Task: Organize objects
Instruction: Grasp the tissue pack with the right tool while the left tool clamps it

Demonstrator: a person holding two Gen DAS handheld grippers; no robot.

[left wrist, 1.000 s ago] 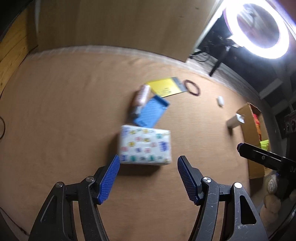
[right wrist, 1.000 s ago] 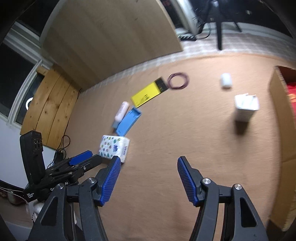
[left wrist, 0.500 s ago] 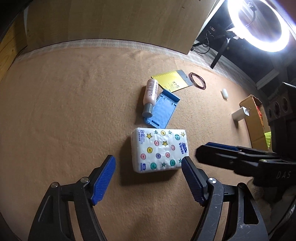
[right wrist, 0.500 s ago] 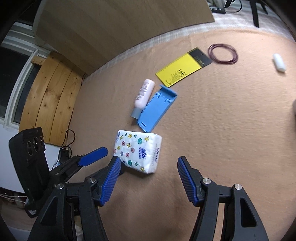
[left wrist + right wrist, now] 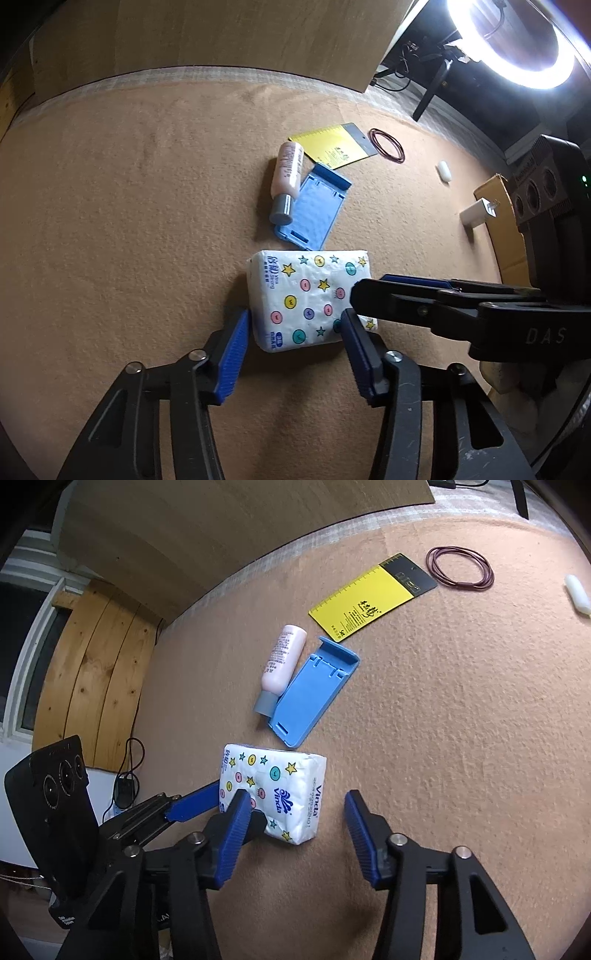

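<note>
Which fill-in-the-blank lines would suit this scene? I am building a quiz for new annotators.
1. The tissue pack lies between the closing jaws of the left hand-held gripper, on the ____ cloth.
2. The pink bottle lies against the ____ plastic case.
3. Beside the hair ties lies a ____ card.

Missing: tan; blue; yellow
</note>
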